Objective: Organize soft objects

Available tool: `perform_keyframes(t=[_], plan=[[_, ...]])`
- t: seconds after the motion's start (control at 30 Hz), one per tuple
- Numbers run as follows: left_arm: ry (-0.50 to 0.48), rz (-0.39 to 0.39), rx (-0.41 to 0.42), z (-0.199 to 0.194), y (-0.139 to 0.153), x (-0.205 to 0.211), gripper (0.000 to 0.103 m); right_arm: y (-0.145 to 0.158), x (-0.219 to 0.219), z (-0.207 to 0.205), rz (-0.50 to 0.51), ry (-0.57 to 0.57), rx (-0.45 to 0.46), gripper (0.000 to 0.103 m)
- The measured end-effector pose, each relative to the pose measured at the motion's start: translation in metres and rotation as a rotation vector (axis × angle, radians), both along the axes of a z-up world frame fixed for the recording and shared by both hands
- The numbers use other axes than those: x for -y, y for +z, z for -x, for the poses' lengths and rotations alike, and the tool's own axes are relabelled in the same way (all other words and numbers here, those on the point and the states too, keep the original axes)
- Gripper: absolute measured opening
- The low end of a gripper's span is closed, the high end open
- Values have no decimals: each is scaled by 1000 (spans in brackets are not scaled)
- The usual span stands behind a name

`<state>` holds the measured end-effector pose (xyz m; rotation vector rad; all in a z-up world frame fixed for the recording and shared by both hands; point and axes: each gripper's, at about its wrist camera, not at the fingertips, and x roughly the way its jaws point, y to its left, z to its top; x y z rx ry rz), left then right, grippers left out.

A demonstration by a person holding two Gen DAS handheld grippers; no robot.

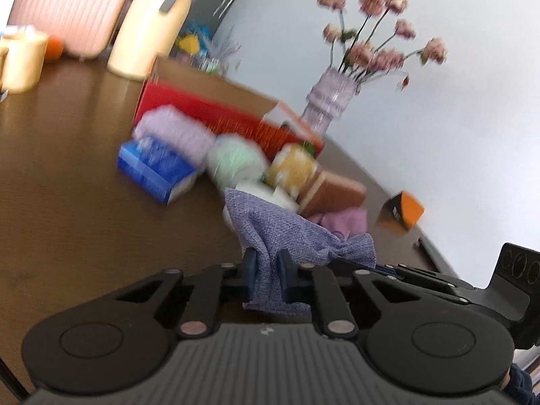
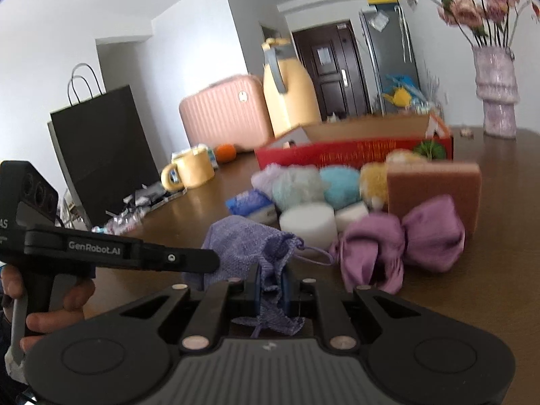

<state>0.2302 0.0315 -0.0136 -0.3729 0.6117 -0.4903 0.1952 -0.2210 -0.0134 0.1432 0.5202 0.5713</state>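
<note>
Two grippers pinch one and the same thing, a lavender drawstring pouch (image 1: 270, 233) of woven cloth.

From the left wrist view, the left gripper (image 1: 268, 270) has its blue pads pressed together on the lower part of the pouch; the cloth rises up between them and spreads to the right, where the right gripper (image 1: 398, 268) reaches in from the side and meets it. Behind the pouch, on the brown table (image 1: 67, 185), lies the pile of soft things: fluffy balls, a blue tissue pack (image 1: 155, 168), a brown sponge (image 1: 334, 192), and further back the red box (image 1: 216, 114).

From the right wrist view, the right gripper (image 2: 270, 287) is closed on the gathered mouth of the pouch (image 2: 243, 243), and its cord trails to the right toward a purple satin bag (image 2: 398, 246). The left gripper (image 2: 189, 258) comes from the left, held by a hand (image 2: 54, 300).

The pouch lies stretched between both grippers, its long axis going left to right. I judge neither hand is nearer; the red box stands straight ahead, beyond the pile.
</note>
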Motion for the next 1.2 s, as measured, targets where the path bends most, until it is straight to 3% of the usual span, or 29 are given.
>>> perform_keyframes(t=[0.17,0.23,0.3,0.4,0.5,0.6,0.63,0.73,0.8,0.83,0.87,0.9,1.0,1.07,1.2], plan=[[-5,-50,105,-63,65,9,14,46,4,-41,-4,1,70,11],[10,-102,110,-116,90,16,14,73,5,-83,8,4,75,11],[47,-182,52,-188,101,22,13,99,-1,-148,34,10,63,11],[96,-283,-93,-291,91,28,12,110,-20,-266,76,11,-52,11],[166,-385,-187,-369,68,32,9,90,-43,-382,145,-45,-224,11],[183,-443,-236,-405,57,35,11,67,-65,-454,206,-89,-319,12],[180,-471,-237,-411,56,38,14,62,-72,-466,221,-78,-335,17],[200,-473,-216,-410,60,34,23,52,-79,-489,197,-60,-370,24],[196,-452,-199,-403,70,29,33,50,-77,-492,187,-67,-391,41],[194,-445,-169,-395,77,26,45,53,-76,-489,194,-64,-387,49],[195,-447,-140,-384,81,21,54,59,-73,-484,194,-63,-367,54],[198,-458,-108,-372,88,18,56,70,-67,-478,193,-78,-333,56],[239,-456,-35,-329,114,5,60,109,-46,-442,184,-141,-237,61],[287,-432,-1,-293,133,-6,73,138,-28,-410,171,-171,-184,74],[342,-472,109,-210,164,-19,80,182,20,-324,130,-239,-94,85]])
